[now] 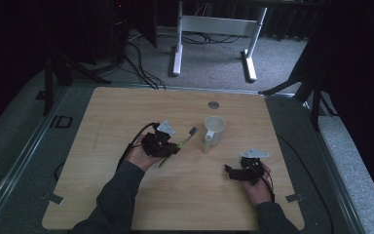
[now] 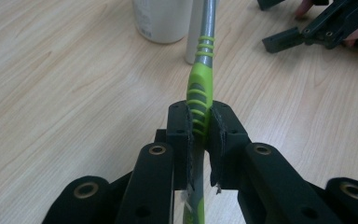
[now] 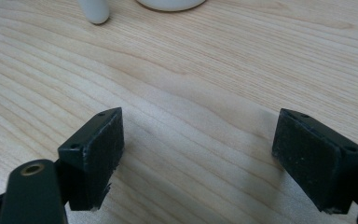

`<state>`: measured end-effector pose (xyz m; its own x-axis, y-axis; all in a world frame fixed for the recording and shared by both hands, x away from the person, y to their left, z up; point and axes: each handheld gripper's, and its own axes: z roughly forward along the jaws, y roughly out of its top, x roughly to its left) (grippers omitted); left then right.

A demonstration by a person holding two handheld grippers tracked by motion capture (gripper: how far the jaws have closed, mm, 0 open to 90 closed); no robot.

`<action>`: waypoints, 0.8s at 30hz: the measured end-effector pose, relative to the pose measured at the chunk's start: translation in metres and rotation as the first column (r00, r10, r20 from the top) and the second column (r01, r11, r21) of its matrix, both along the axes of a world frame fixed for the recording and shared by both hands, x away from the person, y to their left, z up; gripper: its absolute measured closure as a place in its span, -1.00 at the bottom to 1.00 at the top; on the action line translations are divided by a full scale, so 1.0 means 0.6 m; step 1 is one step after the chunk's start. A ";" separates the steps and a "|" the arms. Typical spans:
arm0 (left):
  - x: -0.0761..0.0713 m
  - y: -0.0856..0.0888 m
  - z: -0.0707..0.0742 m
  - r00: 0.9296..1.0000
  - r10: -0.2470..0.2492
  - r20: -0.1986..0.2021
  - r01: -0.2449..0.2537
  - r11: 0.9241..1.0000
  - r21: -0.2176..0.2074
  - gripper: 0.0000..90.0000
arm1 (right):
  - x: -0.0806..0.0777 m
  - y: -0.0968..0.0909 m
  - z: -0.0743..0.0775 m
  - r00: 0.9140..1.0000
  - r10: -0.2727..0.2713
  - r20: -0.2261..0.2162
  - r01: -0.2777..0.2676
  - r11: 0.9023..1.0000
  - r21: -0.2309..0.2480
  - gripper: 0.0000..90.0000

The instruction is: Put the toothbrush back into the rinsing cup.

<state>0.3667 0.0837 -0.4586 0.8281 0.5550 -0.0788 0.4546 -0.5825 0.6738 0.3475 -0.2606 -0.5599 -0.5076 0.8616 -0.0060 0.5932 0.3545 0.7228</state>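
The left gripper [image 2: 199,126] clamps a green toothbrush [image 2: 199,88] near the white mug [image 1: 215,129]. The right gripper [image 3: 198,158] rests wide open, holding nothing, above the table [image 1: 126,195].

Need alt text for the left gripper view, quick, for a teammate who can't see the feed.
The left gripper is shut on the green ribbed handle of a toothbrush, whose grey shaft points away toward a white mug on the wooden table. At upper right, the right gripper sits farther off, in a hand.
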 end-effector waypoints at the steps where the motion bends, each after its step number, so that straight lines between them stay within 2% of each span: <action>1: 0.000 -0.001 0.001 1.000 0.000 0.004 0.000 1.000 -0.003 0.78 | 0.000 0.000 0.000 1.000 0.000 0.000 0.000 1.000 0.000 -0.64; 12: 0.003 -0.009 0.008 1.000 0.010 0.029 -0.009 0.999 -0.036 0.78 | 0.000 0.000 0.000 1.000 -0.001 0.000 0.001 1.000 0.000 -0.64; 24: 0.006 -0.015 0.009 0.997 0.044 0.058 -0.037 0.993 -0.109 0.78 | 0.000 0.000 0.000 1.000 0.000 0.000 0.000 1.000 0.000 -0.64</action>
<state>0.3705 0.0746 -0.4531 0.8101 0.5792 -0.0909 0.4334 -0.4872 0.7582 0.3475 -0.2606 -0.5599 -0.5075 0.8616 -0.0060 0.5932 0.3545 0.7228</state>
